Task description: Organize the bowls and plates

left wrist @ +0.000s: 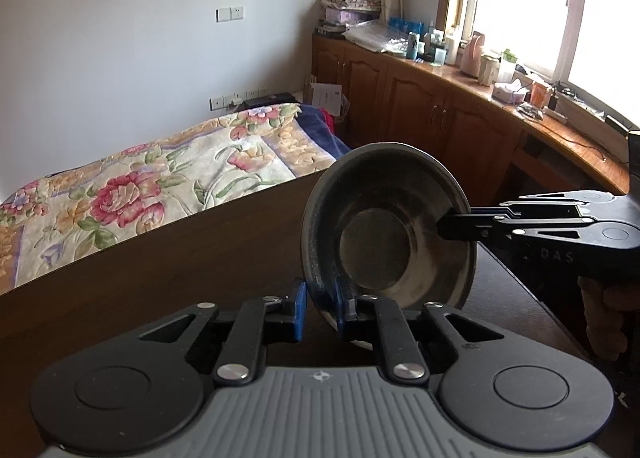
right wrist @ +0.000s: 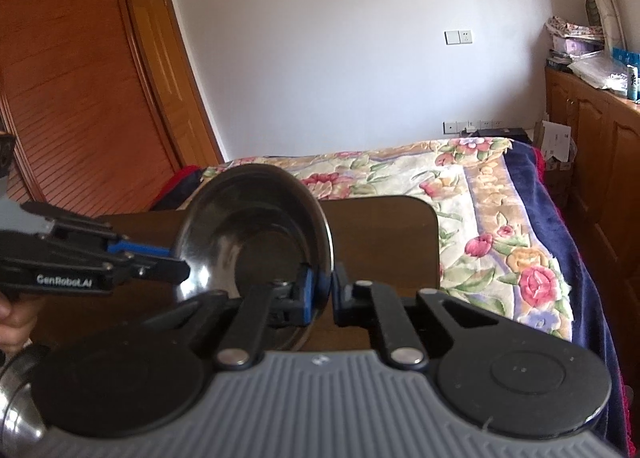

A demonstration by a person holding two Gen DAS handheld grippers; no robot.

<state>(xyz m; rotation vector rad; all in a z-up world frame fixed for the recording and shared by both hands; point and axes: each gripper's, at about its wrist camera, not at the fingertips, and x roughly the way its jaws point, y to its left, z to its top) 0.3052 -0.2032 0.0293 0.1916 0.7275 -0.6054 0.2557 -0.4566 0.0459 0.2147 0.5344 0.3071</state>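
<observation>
A dark metal bowl [left wrist: 386, 234] is held in the air above the dark wooden tabletop [left wrist: 168, 258], tipped on edge so that its hollow faces sideways. Both grippers have hold of it at once.

The left gripper [left wrist: 320, 308] reaches forward from below, level with the tabletop, its blue-padded fingers [left wrist: 298, 308] clamped on the lower rim of the bowl, one pad on the outer wall and one inside. The right gripper [left wrist: 444, 227] comes in from the right side, roughly horizontal, its fingers drawn together on the bowl's right rim, with the upper black finger lying over the inner face. Part of the person's hand [left wrist: 604, 318] shows under its handle at the right edge.

In the right wrist view the same bowl [right wrist: 256, 234] stands tilted, rim pinched between the right gripper [right wrist: 320, 292] and its blue pads. The left gripper [right wrist: 176, 264] enters from the left, closed on the opposite rim. A shiny steel bowl [right wrist: 18, 406] shows at the lower left corner, partly hidden behind the gripper body.

Beyond the far edge of the tabletop lies a bed with a floral blanket [right wrist: 492, 226]; wooden cabinets [left wrist: 420, 102] run beneath the window.
</observation>
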